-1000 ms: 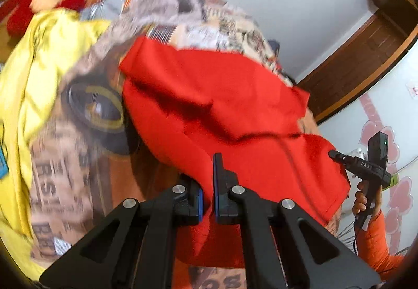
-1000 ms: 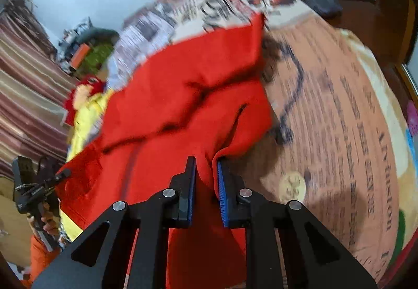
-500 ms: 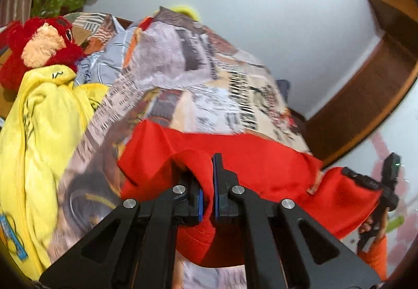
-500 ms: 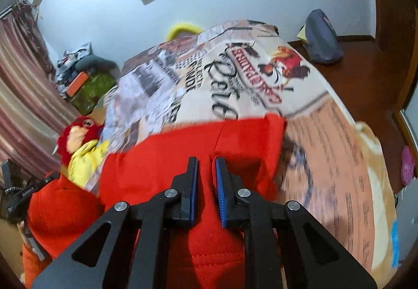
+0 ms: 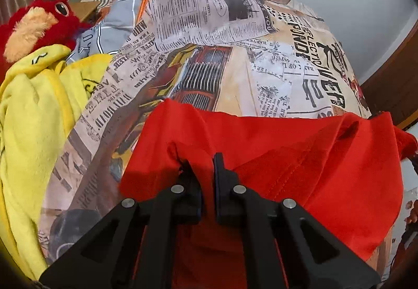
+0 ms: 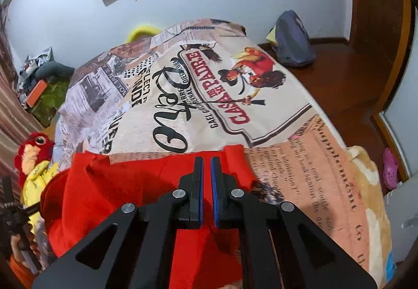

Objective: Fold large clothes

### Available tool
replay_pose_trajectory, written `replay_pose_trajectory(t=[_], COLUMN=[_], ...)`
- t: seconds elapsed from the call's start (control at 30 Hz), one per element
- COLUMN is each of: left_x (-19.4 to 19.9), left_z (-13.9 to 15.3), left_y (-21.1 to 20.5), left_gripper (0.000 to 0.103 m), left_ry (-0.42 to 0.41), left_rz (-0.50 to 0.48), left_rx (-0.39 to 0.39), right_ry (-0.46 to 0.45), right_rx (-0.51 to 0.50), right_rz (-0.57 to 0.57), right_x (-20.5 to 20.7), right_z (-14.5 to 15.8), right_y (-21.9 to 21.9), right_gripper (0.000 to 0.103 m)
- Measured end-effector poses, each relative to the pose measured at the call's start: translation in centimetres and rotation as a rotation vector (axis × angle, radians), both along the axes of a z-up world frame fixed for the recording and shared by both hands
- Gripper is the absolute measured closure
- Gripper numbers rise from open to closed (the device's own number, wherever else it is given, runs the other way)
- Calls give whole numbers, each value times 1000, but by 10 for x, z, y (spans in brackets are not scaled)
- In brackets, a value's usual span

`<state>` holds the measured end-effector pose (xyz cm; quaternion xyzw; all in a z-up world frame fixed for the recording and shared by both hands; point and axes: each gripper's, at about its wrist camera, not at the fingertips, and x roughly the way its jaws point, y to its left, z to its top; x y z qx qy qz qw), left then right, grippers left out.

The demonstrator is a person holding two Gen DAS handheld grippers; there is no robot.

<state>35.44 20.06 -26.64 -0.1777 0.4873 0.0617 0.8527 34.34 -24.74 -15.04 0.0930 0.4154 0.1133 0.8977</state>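
Observation:
A large red garment (image 5: pixel 300 158) lies on the printed bedspread (image 5: pixel 235 54), its far edge folded toward me. My left gripper (image 5: pixel 206 166) is shut on a bunched fold of the red cloth at its left part. My right gripper (image 6: pixel 206 171) is shut on the same red garment (image 6: pixel 125 184) near its right corner, low over the bedspread (image 6: pixel 209 95). The cloth hangs slack between the two grippers and drapes down below them.
A yellow fleece garment (image 5: pixel 34 116) and a red plush toy (image 5: pixel 39 25) lie on the bed's left side. A blue-grey bag (image 6: pixel 292 38) sits on the wooden floor at the far right. A pink shoe (image 6: pixel 390 169) lies by the bed.
Both grippers have carried the held edge of the red garment forward over the rest of it. The garment now covers less of the bed and more bedspread shows beyond it.

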Motion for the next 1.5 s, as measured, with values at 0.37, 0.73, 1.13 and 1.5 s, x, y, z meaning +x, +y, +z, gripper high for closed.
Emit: replay_pose_trajectory(t=[0.37,0.73,1.13,1.5], left_x=[-41,-60,-50,-71], left_z=[97,124,15,-18], left_y=[-6,-7,-69,12], left_gripper=[71,40,40,40], left_ry=[-167,-225,20,68], left_rz=[-37,-24,-250,84], left_rx=[-41,50,81,104], right_ry=[-89,-56,53,114], right_rx=[-115,-152,-132,-127], right_rz=[149,347,419,283], right_x=[-50,-73,-64,-61], right_z=[39,22,-30,-56], right_y=[32,100,123,40], right_gripper=[65,47,31,31])
